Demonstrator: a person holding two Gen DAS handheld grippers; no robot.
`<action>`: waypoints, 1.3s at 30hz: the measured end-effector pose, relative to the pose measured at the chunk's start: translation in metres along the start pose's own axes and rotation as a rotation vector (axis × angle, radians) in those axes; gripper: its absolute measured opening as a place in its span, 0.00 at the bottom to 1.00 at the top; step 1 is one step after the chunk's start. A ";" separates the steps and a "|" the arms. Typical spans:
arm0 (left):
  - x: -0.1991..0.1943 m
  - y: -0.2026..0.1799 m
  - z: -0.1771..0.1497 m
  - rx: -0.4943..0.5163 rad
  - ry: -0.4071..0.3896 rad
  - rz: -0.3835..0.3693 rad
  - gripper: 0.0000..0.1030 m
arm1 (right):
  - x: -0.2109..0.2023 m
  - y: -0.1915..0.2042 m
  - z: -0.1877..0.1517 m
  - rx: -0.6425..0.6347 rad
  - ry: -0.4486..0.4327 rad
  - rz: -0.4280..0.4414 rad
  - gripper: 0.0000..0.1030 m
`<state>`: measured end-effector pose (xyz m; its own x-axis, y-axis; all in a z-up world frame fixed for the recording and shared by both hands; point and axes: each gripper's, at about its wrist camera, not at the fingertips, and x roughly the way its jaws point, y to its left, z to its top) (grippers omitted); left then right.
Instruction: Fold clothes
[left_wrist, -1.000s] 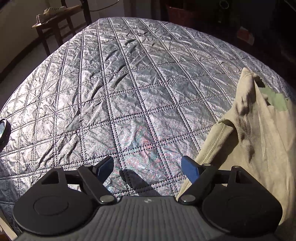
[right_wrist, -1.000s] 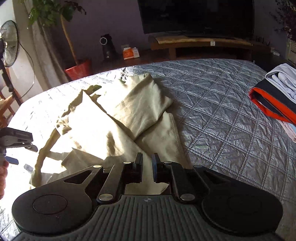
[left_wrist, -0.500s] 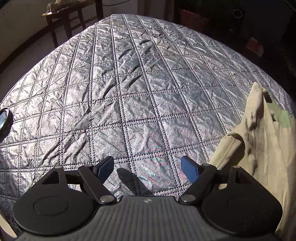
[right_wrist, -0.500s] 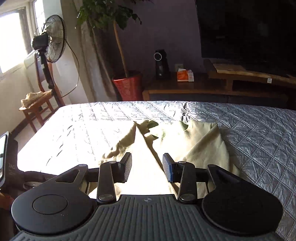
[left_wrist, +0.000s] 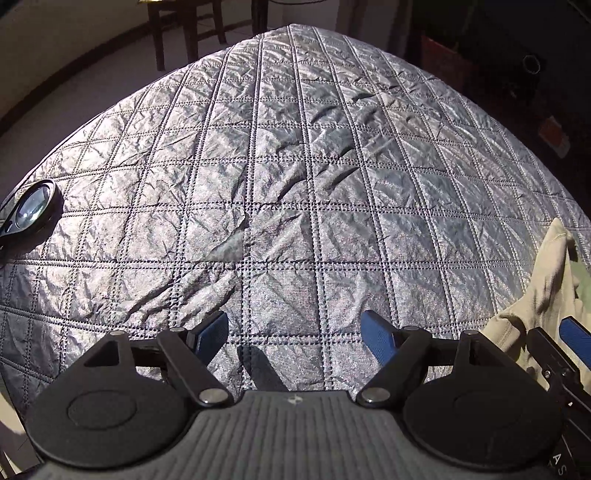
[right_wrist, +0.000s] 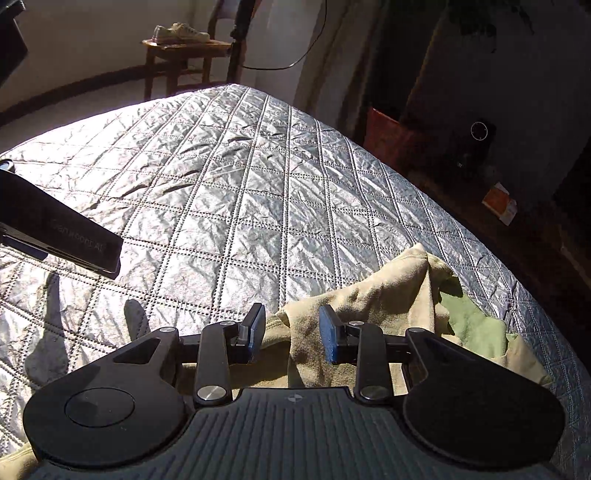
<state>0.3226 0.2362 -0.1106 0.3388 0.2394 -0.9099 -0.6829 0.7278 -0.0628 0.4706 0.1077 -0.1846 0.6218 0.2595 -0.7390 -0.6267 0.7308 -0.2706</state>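
quilted bedspread (left_wrist: 295, 206) | lens (left_wrist: 31, 206) at its left edge | shoes (right_wrist: 181, 32) on stool (right_wrist: 184, 51)

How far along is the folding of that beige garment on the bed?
Barely begun, it seems. Done: nothing looks folded; the beige garment lies rumpled on the quilt. In hand: the right tool is closing around a raised fold, not yet pinching it. Left: the left tool hangs open over bare quilt; every fold remains.
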 end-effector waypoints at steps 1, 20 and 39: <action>0.000 0.003 0.001 -0.004 0.002 -0.003 0.73 | 0.011 0.000 0.001 -0.024 0.010 -0.028 0.37; -0.001 0.017 0.005 0.026 0.033 -0.052 0.74 | 0.072 0.019 -0.008 -0.318 0.105 -0.136 0.33; -0.006 0.002 0.002 0.009 0.035 -0.033 0.74 | 0.061 0.073 -0.008 -0.524 -0.084 -0.238 0.07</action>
<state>0.3210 0.2378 -0.1046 0.3384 0.1930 -0.9210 -0.6658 0.7408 -0.0894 0.4586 0.1718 -0.2544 0.7957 0.1918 -0.5746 -0.6008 0.3703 -0.7084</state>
